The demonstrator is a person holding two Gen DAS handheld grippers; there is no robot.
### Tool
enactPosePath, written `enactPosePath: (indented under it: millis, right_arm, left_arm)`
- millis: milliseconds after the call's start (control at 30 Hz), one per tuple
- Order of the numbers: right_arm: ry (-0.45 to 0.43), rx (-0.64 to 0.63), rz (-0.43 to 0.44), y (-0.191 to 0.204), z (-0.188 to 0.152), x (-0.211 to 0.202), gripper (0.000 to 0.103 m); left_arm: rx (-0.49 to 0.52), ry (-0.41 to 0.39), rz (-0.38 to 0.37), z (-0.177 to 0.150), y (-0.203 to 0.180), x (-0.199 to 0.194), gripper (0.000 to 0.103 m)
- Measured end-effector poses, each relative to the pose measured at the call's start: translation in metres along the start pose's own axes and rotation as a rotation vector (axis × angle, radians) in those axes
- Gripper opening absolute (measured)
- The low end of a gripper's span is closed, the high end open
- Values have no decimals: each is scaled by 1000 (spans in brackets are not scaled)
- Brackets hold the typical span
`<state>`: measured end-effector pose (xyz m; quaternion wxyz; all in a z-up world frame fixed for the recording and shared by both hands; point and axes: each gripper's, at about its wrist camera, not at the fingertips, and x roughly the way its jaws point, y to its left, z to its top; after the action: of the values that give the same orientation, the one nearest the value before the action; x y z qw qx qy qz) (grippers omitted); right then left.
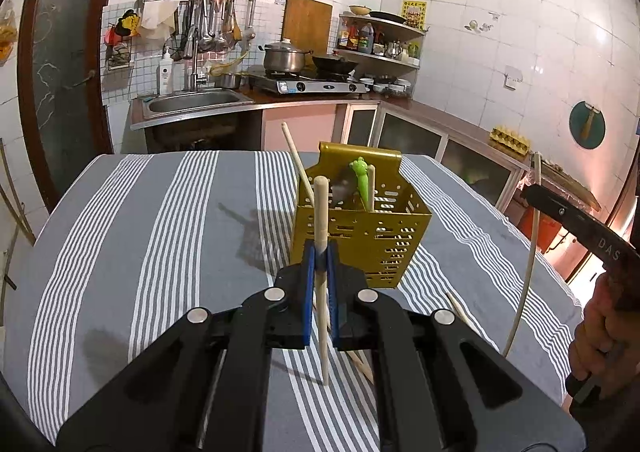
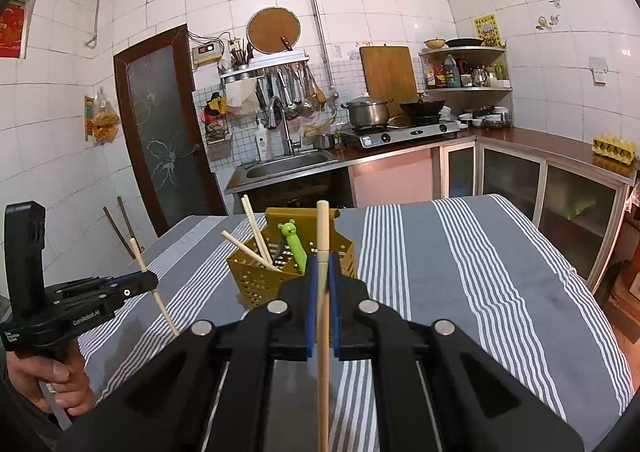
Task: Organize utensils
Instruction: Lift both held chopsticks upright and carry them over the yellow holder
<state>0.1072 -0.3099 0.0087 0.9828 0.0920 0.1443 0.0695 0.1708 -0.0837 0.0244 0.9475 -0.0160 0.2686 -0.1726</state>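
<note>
Gripping one chopstick [image 1: 321, 252] each, fingers [image 1: 308, 272] closed

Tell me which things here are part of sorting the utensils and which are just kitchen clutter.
Part of the job: left gripper shut on a chopstick; right gripper shut on another chopstick; yellow utensil holder; loose chopsticks on the cloth.

Just lying about: steel pot, wok, cutting board, egg carton.
</note>
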Motion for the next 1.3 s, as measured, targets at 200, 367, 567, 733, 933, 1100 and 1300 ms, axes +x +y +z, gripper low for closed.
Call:
enactPosePath:
  millis: [200,367,567,733,933,1100,1300]
  right_arm:
    - [-17,-13,1,2,4,-3,6]
    - [-29,-19,1,3,7,-5,6]
    - [-49,-24,-9,3,15,-8,6]
    - [-77,-28,-12,3,21,-14,6]
    - [-99,-45,-11,4,29,-17,6]
    - [-136,-51,-7,4,42,-23,6]
    - [-161,-70,2,11,57,-22,6]
  left_arm:
    - [-6,-20,3,2,3,-6,5]
    - [-5,-28,4,4,4,-8,5]
    - [-8,-43,6,11,9,-11,5]
    - [-4,-53,1,18,11,-14,5]
    - [16,-70,-8,29,6,-19,5]
    - [29,-89,-10,37,4,-23,5]
    - [38,-113,-17,52,4,-28,5]
